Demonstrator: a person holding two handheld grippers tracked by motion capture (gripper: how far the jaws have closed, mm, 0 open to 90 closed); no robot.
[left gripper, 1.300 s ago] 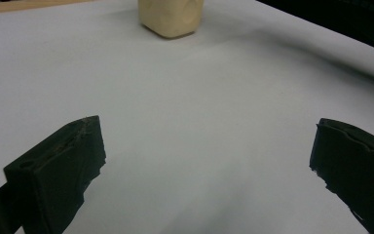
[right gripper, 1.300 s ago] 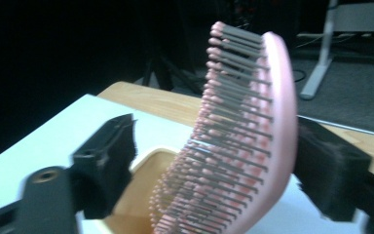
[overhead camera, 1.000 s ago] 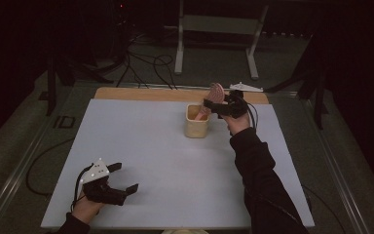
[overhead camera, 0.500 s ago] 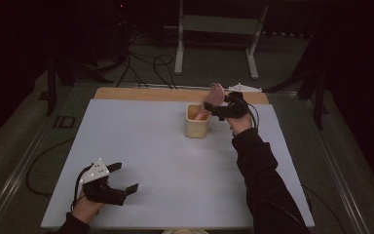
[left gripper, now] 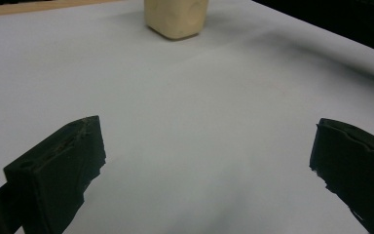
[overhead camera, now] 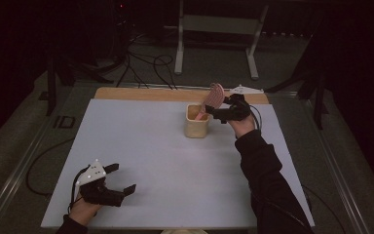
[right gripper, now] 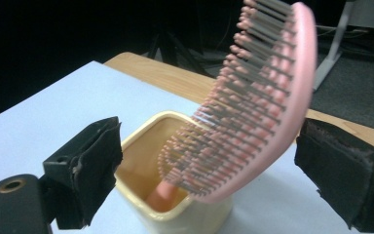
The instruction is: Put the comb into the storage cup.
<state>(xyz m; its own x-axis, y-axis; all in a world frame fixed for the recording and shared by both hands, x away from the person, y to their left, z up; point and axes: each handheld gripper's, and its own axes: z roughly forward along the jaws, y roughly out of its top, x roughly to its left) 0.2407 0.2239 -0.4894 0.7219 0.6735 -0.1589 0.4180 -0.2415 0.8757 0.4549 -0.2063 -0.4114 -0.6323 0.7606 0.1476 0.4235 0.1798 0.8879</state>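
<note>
Pink plastic, the brush [right gripper: 253,107] looks light and stiff, with soft bristles; it stands handle-down in the cream cup [right gripper: 175,195] near the table's [overhead camera: 151,161] far edge, leaning on the rim. Your right gripper [right gripper: 214,165] is wide open around its head, seemingly not touching. Take it by the smooth back, not the bristles. The handle is hidden in the cup. Your left gripper [left gripper: 204,165] hovers open, holding nothing.

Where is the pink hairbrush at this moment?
In the high view the pink hairbrush stands handle-down in the cream cup, far right of centre on the table, head leaning toward the open right gripper.
</note>
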